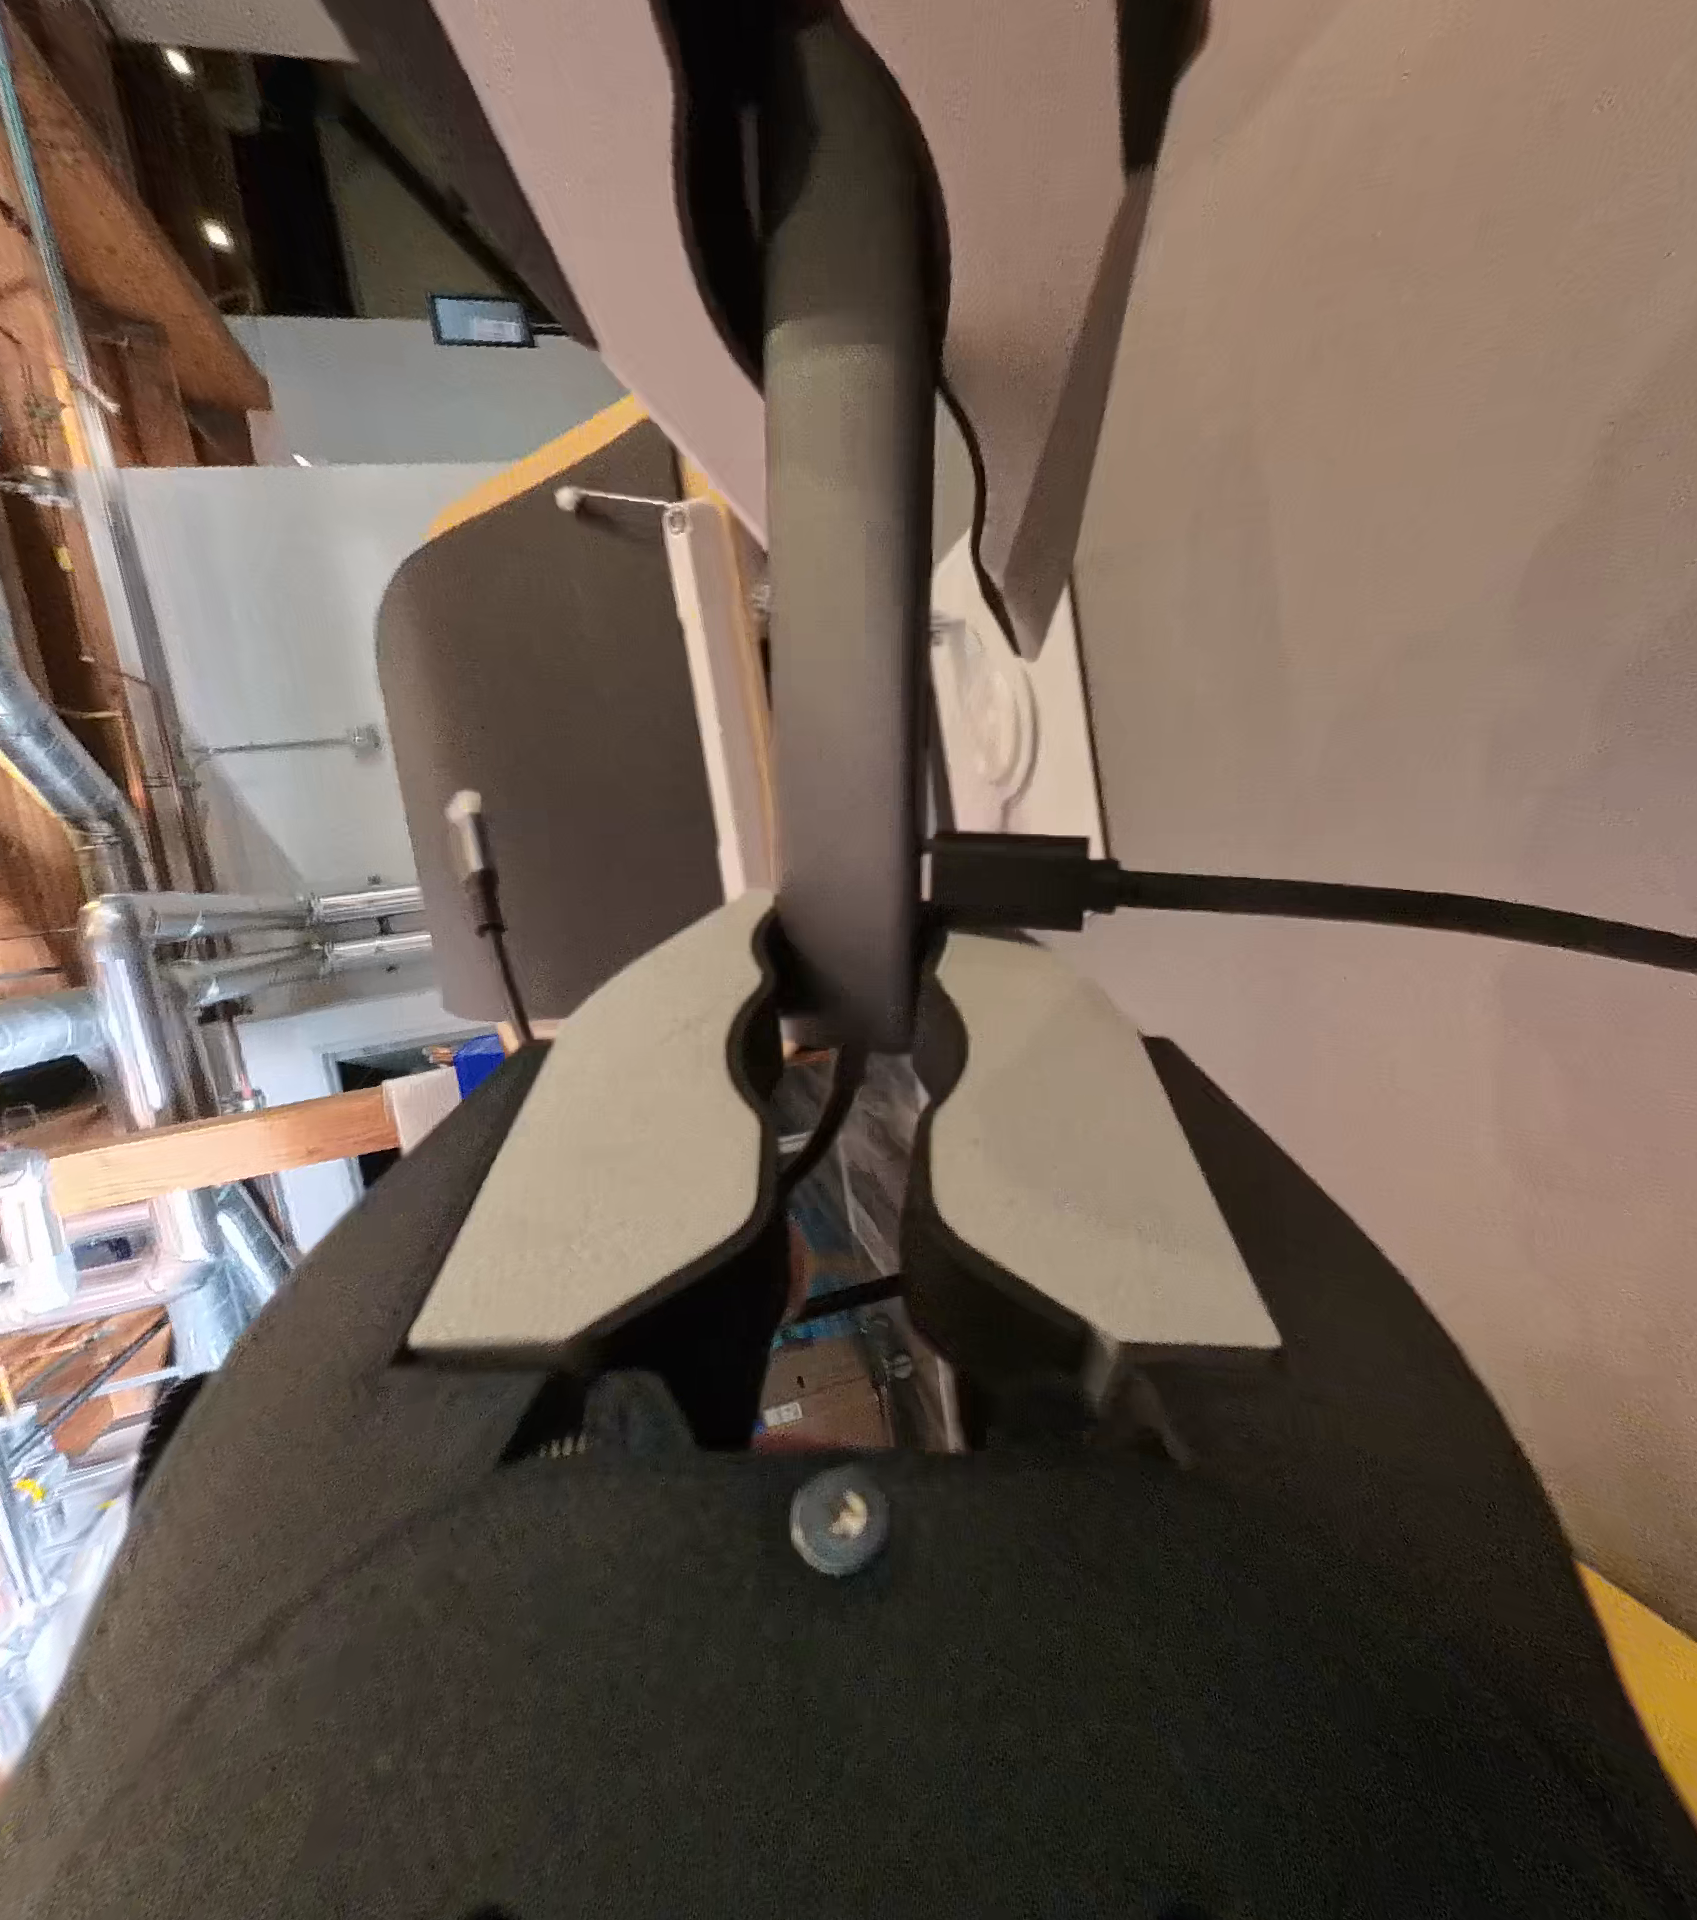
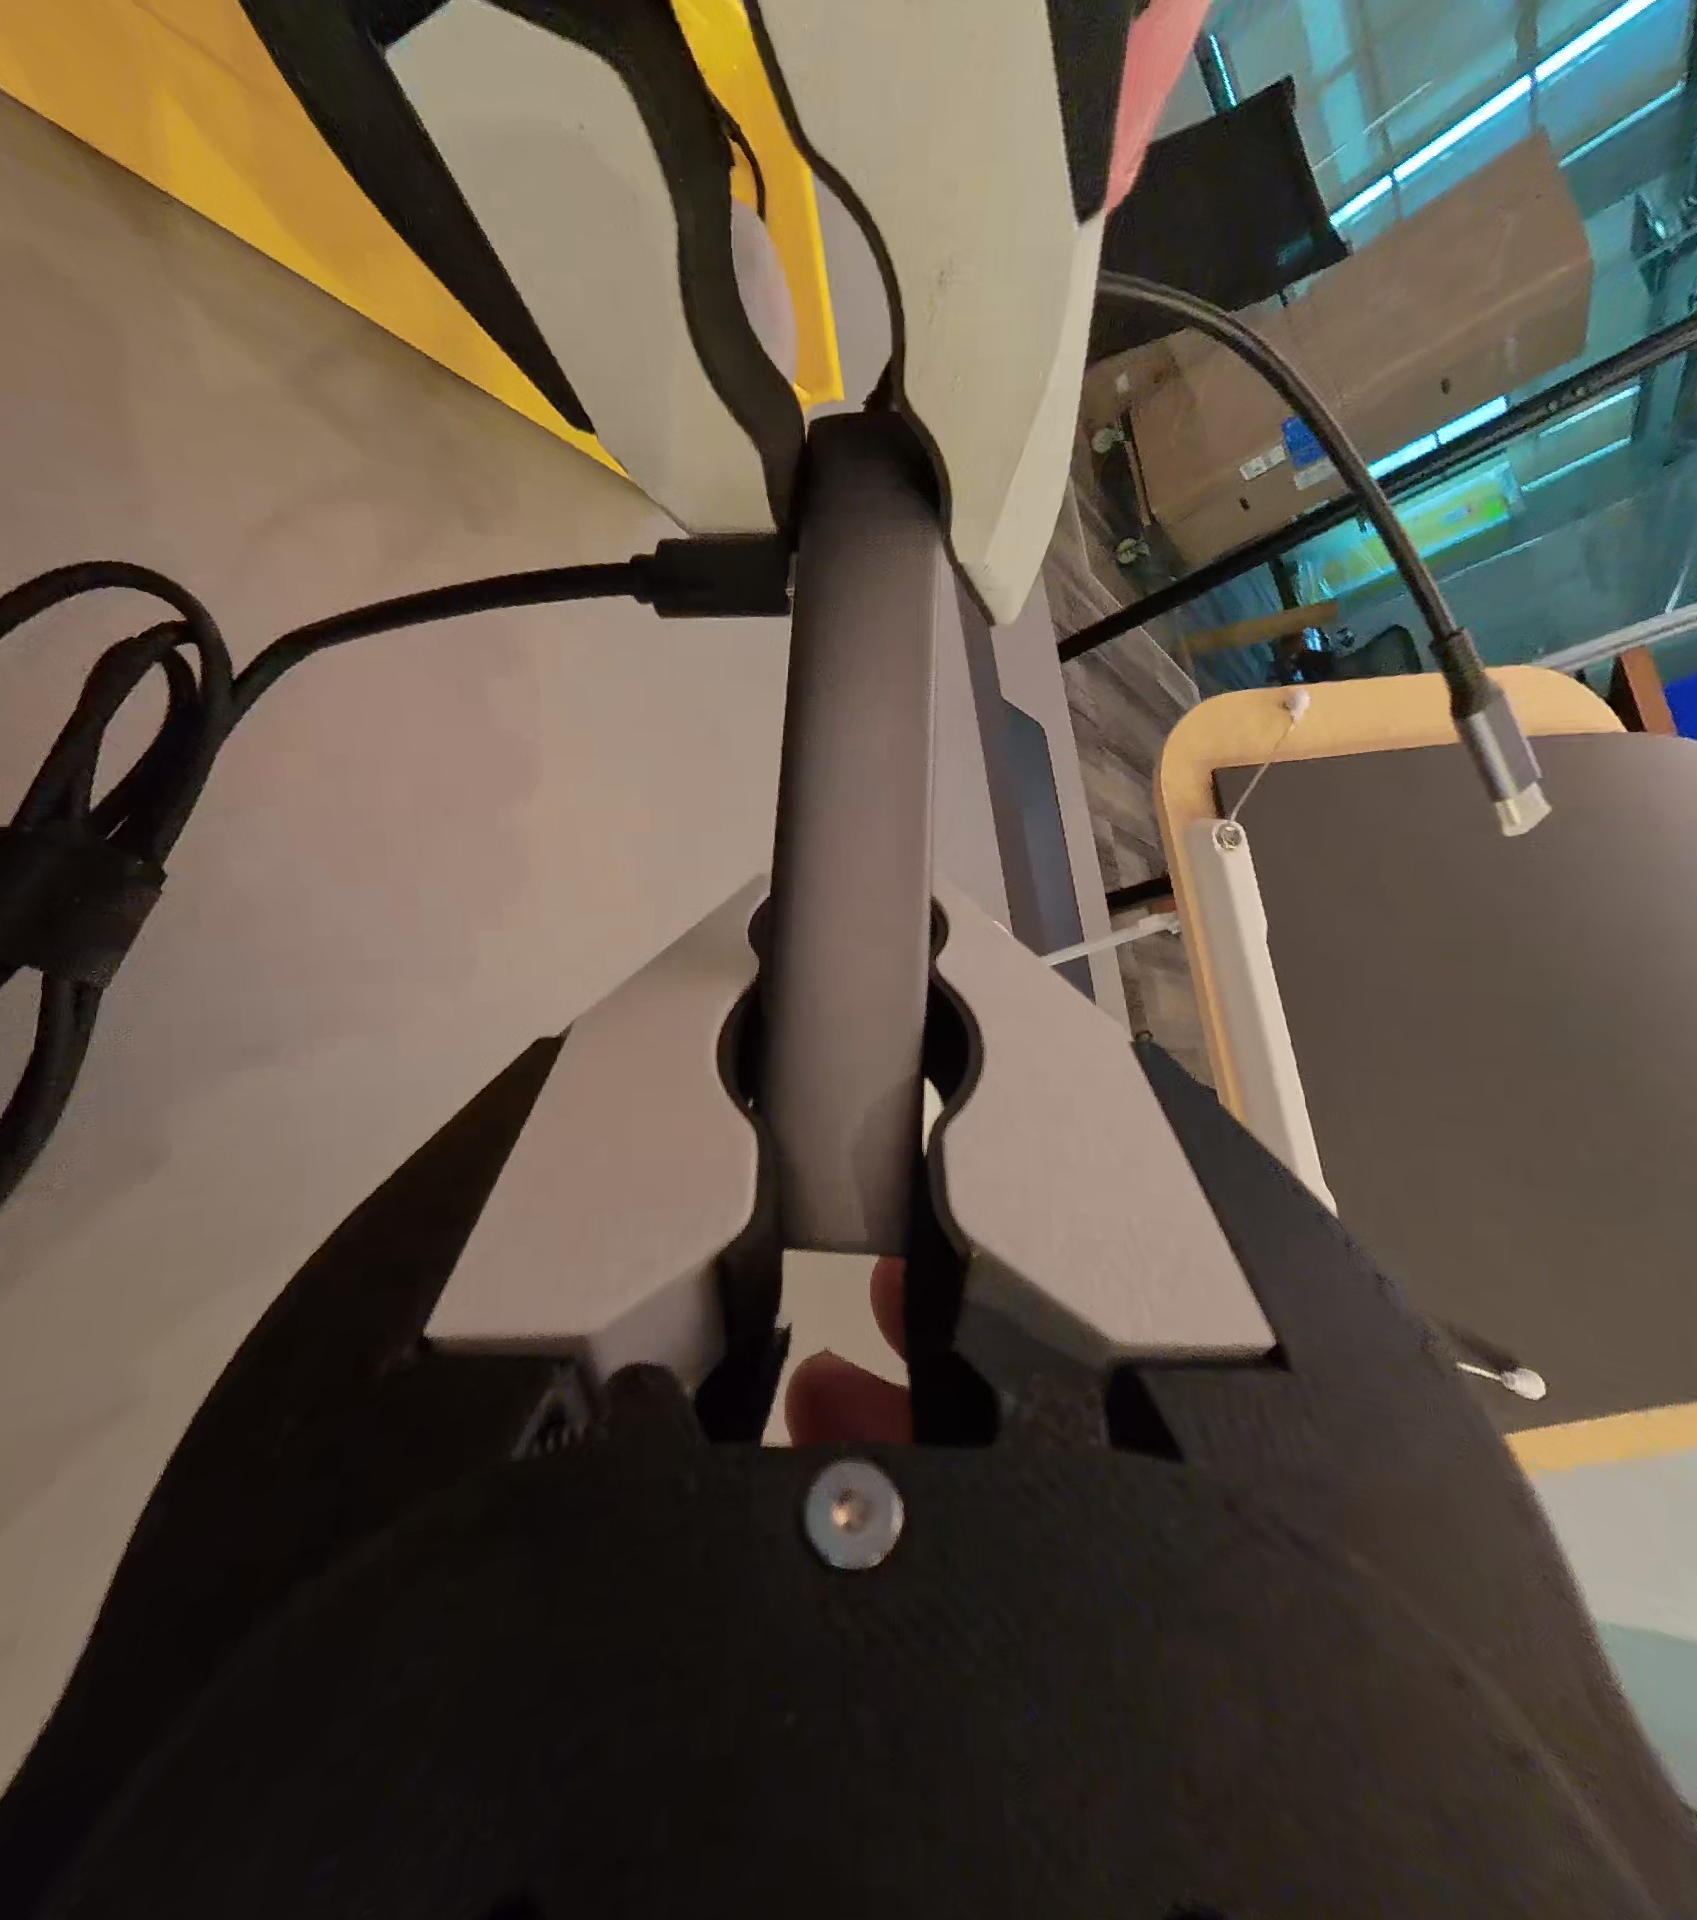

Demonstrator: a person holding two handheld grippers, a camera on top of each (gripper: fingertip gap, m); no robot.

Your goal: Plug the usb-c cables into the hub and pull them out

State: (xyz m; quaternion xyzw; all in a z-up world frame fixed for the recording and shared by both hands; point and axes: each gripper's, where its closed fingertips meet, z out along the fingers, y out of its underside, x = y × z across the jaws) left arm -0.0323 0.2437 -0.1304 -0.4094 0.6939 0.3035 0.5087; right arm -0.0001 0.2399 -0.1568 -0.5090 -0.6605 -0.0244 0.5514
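Note:
The hub (image 1: 844, 623) is a slim dark grey bar held in the air by both ends. My left gripper (image 1: 849, 935) is shut on one end and my right gripper (image 2: 849, 904) on the other end of the hub (image 2: 854, 790). Each view shows the other gripper at the top: the left gripper (image 2: 859, 442) and a finger (image 1: 1072, 436) of the right. A black USB-C plug (image 1: 1010, 883) sits in the hub's side, its cable (image 1: 1446, 914) trailing off; it also shows in the right wrist view (image 2: 719, 577). A grey braided cable's silver connector (image 2: 1509, 769) hangs free, also seen in the left wrist view (image 1: 467, 831).
The grey table (image 2: 356, 831) with a yellow edge (image 2: 252, 135) lies behind the hub and bears the black cable's strapped coil (image 2: 44, 894). A second, wood-rimmed table with a dark mat (image 2: 1498, 1091) stands beyond the gap. Ducts and shelves (image 1: 23, 727) fill the background. Left tips to right tips: about 5 cm.

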